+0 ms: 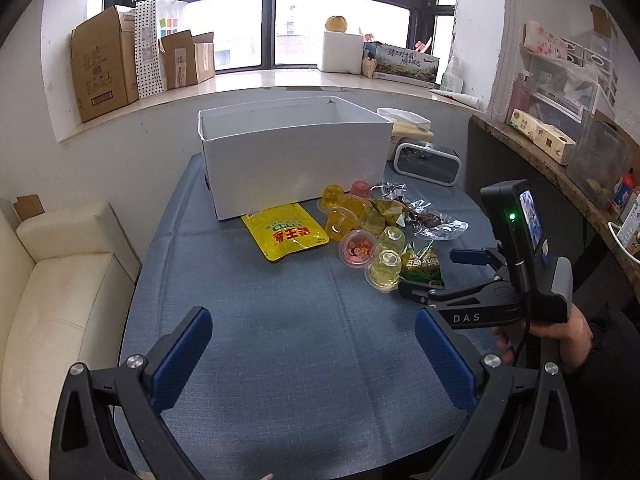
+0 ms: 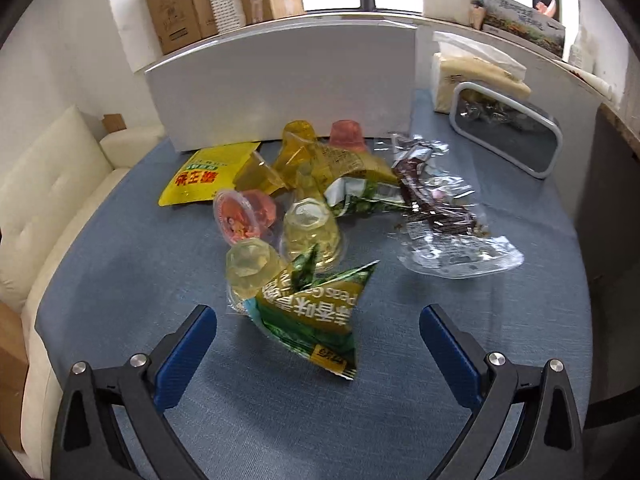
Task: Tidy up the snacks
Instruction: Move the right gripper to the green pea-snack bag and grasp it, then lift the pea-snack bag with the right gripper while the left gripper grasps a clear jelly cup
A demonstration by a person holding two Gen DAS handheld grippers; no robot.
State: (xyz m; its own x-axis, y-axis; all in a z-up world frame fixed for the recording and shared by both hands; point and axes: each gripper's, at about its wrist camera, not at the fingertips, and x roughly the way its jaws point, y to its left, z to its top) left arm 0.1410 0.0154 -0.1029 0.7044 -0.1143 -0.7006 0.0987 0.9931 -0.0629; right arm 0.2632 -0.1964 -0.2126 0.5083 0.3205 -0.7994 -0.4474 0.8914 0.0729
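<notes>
A pile of snacks lies on the blue table in front of an open white box (image 1: 296,160) (image 2: 280,84). It holds a flat yellow packet (image 1: 286,236) (image 2: 200,178), several jelly cups (image 1: 386,266) (image 2: 250,266), a green pea packet (image 1: 422,266) (image 2: 316,312) and clear wrappers (image 1: 432,222) (image 2: 448,232). My left gripper (image 1: 314,350) is open and empty over bare cloth near the table's front. My right gripper (image 2: 318,344) (image 1: 434,274) is open, its jaws just short of the green pea packet.
A silver-rimmed clock (image 1: 426,162) (image 2: 506,136) and a tissue bag (image 2: 472,72) stand right of the box. A cream sofa (image 1: 60,292) is on the left, a stone counter (image 1: 560,172) on the right. Cardboard boxes (image 1: 106,62) line the windowsill.
</notes>
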